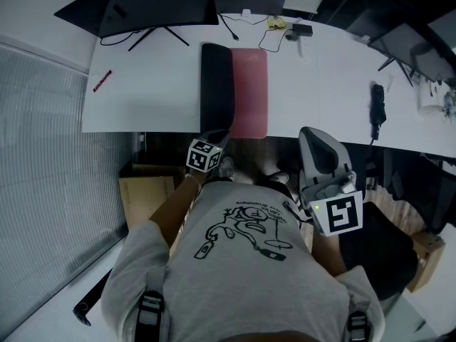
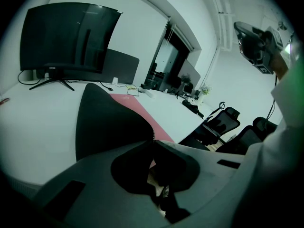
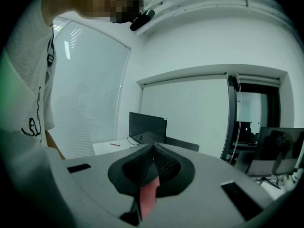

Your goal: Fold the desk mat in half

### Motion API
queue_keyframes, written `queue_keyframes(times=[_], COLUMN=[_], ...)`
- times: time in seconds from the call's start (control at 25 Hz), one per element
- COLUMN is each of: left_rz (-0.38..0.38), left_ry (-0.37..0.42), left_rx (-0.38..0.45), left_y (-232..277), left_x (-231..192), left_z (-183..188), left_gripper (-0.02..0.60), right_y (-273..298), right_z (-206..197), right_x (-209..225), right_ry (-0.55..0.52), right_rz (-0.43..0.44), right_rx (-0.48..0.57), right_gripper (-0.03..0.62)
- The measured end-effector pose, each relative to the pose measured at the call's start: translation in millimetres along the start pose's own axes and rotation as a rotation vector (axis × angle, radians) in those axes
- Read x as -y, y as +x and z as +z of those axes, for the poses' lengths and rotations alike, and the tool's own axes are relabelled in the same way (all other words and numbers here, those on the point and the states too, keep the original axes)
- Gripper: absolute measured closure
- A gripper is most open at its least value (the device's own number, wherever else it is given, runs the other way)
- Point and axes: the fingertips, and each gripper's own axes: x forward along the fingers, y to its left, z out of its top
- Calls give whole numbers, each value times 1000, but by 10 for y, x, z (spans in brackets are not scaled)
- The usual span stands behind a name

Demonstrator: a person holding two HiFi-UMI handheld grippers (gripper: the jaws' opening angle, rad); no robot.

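Broadly, the white bench (image 1: 157,84) spans the head view, with a dark monitor (image 1: 157,6) standing at its far left corner. The desk mat (image 1: 249,91) lies lengthwise on the bench straight ahead of the person, running from near the monitor to the near edge. Its left side is lifted and curled over, so the black underside (image 1: 216,84) shows, while the right side lies flat with its pink face up.

The left hand-held gripper (image 1: 225,137) sits at the mat's near edge with its jaws clamped on the black flap. In the left gripper view (image 2: 153,140) the flap rises as a dark curve straight from the tips.

The right hand-held gripper (image 1: 308,134) hangs off the bench's near edge, to the right of the mat and apart from it. In the right gripper view (image 3: 153,147) its tips meet, with only a pink sliver showing through the slot below them.

A red pen (image 1: 102,81) lies at the bench's left end, well apart from the mat.
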Motion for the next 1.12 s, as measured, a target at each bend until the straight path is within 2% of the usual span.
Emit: queue_keyframes(times=[1.12], left_rz=[-11], left_ry=[20], left_rx=[-7], left_y=[164], left_x=[241], left_z=[73], left_gripper=[550], right_y=[-244], right_z=[-44], right_x=[197], right_ry=[0], right_rz=[-14], right_rx=[7], right_gripper=[585])
